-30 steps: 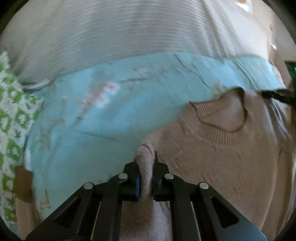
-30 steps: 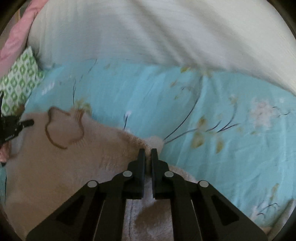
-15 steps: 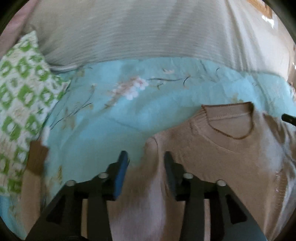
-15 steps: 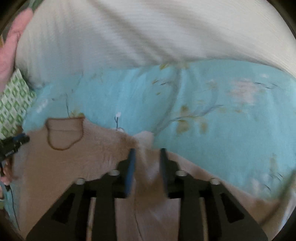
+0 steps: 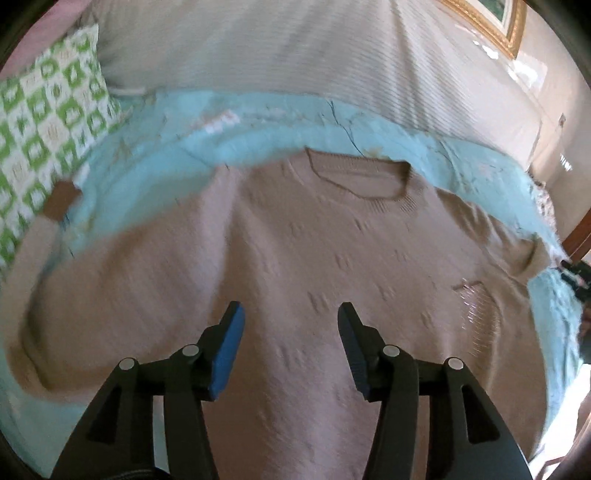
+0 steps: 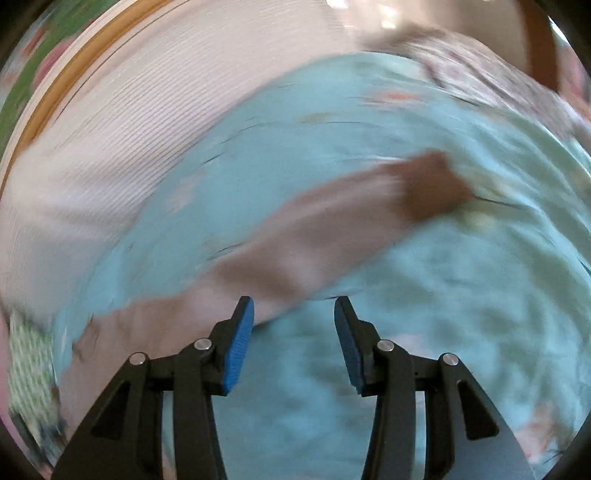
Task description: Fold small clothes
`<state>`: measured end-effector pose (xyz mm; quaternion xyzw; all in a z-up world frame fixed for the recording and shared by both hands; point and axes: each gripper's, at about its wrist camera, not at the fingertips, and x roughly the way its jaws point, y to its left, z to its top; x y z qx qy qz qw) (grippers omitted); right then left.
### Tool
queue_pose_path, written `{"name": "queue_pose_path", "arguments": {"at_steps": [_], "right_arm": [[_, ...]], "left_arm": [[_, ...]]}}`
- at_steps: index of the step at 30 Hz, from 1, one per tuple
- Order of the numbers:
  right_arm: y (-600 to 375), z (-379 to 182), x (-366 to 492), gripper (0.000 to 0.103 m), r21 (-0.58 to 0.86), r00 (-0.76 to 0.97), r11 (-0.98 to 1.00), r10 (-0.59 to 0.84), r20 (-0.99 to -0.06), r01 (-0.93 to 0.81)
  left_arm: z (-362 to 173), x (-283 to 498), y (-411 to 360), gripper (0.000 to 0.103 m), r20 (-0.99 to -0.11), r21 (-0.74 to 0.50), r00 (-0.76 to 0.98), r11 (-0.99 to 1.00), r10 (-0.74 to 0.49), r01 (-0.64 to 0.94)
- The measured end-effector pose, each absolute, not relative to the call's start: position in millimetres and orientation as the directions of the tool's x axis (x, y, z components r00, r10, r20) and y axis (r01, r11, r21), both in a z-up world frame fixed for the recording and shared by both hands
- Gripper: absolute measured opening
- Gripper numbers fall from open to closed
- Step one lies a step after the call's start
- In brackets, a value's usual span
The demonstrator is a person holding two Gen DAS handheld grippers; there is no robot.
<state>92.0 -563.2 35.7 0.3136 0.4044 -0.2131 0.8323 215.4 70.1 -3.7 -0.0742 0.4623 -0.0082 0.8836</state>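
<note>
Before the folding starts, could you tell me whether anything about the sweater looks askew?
The sweater lies face up on the blue sheet; its left sleeve reaches the green pillow. Nothing looks damaged.

turquoise floral bedsheet [image 5: 258,122], green-and-white patterned pillow [image 5: 48,122], striped white bedding [image 5: 258,48], gilt picture frame [image 5: 484,22]

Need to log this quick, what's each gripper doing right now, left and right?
Left gripper: open, jaws just widened, holding nothing, above the sweater.
Right gripper: open, jaws just widened, holding nothing, by the sleeve.
</note>
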Motion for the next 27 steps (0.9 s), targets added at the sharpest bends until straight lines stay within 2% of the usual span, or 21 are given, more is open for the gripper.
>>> {"name": "queue_pose_path", "arguments": {"at_steps": [4, 14, 16, 17, 18, 23, 27], "right_arm": [[-601.1, 33.6, 86.8, 0.047, 0.386, 0.586, 0.616, -0.155, -0.795, 0.687], [-637.1, 19.0, 118.3, 0.047, 0.467, 0.629, 0.521, -0.188, -0.754, 0.715], [-635.4, 22.8, 125.9, 0.036, 0.446, 0.625, 0.542, -0.200, -0.755, 0.712], [-633.1, 25.5, 130.1, 0.016, 0.434, 0.623, 0.562, -0.197, -0.757, 0.704], [-630.4, 27.9, 133.3, 0.009, 0.427, 0.625, 0.579, -0.191, -0.757, 0.694], [-588.7, 67.4, 150.4, 0.008, 0.363, 0.675, 0.721, -0.194, -0.712, 0.590], [-528.3, 102.1, 174.0, 0.008, 0.335, 0.732, 0.839, -0.104, -0.674, 0.428]], "left_arm": [[-11.1, 213.5, 59.4, 0.055, -0.822, -0.134, 0.564, 0.990, -0.081, -0.053], [-30.1, 212.5, 36.0, 0.058, -0.852, -0.136, 0.515, 0.990, -0.095, -0.041], [-32.1, 212.3, 32.4, 0.060, -0.856, -0.129, 0.509, 0.991, -0.094, -0.034], [-32.7, 212.3, 31.0, 0.060, -0.857, -0.125, 0.507, 0.992, -0.093, -0.030], [-32.9, 211.7, 29.1, 0.061, -0.857, -0.117, 0.507, 0.993, -0.089, -0.024], [-31.2, 206.8, 24.1, 0.062, -0.855, -0.114, 0.509, 0.994, -0.098, 0.000], [-28.3, 200.7, 26.0, 0.062, -0.848, -0.140, 0.515, 0.990, -0.121, 0.002]]}}
